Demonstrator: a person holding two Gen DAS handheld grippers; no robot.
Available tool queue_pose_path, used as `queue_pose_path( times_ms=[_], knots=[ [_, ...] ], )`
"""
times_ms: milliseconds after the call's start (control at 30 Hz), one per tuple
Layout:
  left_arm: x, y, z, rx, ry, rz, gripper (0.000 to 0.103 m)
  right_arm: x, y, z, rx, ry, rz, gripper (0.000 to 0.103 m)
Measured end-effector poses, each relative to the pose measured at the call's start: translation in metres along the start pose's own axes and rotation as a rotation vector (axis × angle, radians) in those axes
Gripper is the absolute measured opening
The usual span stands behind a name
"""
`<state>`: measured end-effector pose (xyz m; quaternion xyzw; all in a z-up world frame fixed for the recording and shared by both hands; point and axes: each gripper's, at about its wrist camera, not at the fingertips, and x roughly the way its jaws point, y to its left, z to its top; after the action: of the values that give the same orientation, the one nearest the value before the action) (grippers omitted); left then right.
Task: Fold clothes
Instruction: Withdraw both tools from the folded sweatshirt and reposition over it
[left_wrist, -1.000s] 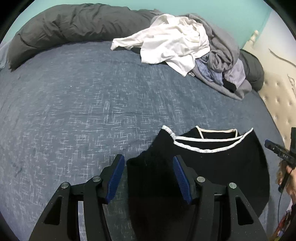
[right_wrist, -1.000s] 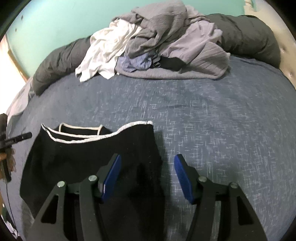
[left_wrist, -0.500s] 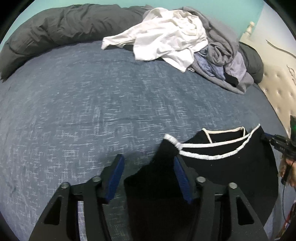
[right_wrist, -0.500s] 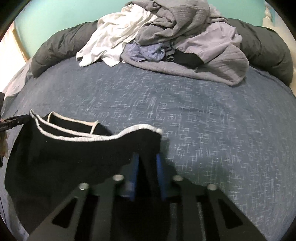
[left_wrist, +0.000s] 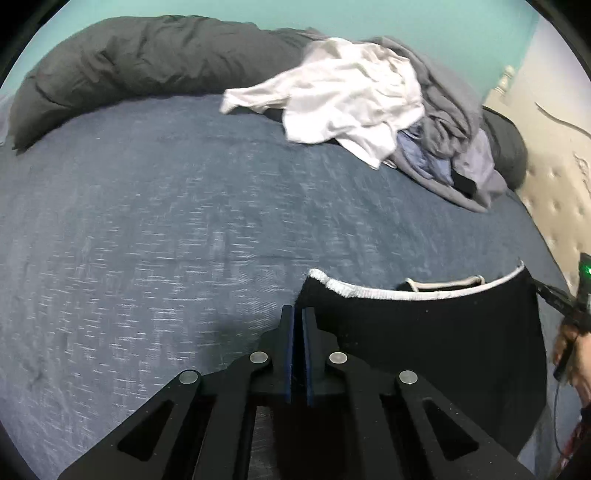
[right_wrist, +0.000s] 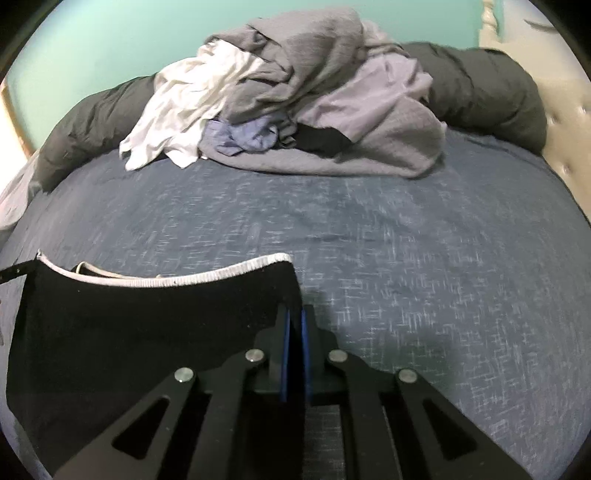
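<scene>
Left wrist view shows the left hand-held gripper (left_wrist: 298, 325) clenched on one side edge of a black garment (left_wrist: 436, 339) on the bed (left_wrist: 166, 229); the right hand-held gripper (right_wrist: 294, 325) pinches the opposite edge. Behind, a heap of clothes (right_wrist: 295, 103) lies unfolded, so much remains.

The right claw (right_wrist: 293, 325) is clamped on the right edge of a black garment (right_wrist: 147, 332), its blue pads (right_wrist: 283, 354) pressed nearly together with the cloth between them. The garment's white-trimmed hem (right_wrist: 207, 278) runs leftward to where the tip of the left claw (right_wrist: 16, 272) meets its far corner. The cloth spreads dark between the two. Beyond it lies the blue bed (right_wrist: 406, 258), and at the far side a pile of clothes (right_wrist: 295, 103), white, grey and lilac, rests against a dark grey duvet (right_wrist: 491, 96) below a teal wall (right_wrist: 110, 40).
</scene>
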<state>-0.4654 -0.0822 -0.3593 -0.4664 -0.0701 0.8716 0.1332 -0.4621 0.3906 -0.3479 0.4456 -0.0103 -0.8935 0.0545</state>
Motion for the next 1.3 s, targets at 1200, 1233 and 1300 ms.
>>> queue_pose_path(
  times_ms=[1200, 1233, 1300],
  knots=[
    [-0.101, -0.035, -0.128, -0.028, -0.013, 0.034, 0.043, -0.041, 0.135, -0.074, -0.116, 0.146, 0.323, 0.018],
    [-0.102, -0.037, -0.133, -0.024, -0.016, 0.032, 0.043, -0.036, 0.144, -0.077, -0.130, 0.165, 0.314, 0.017],
    [-0.105, -0.041, -0.144, -0.016, -0.021, 0.029, 0.043, -0.026, 0.157, -0.082, -0.140, 0.207, 0.299, 0.016]
  ],
)
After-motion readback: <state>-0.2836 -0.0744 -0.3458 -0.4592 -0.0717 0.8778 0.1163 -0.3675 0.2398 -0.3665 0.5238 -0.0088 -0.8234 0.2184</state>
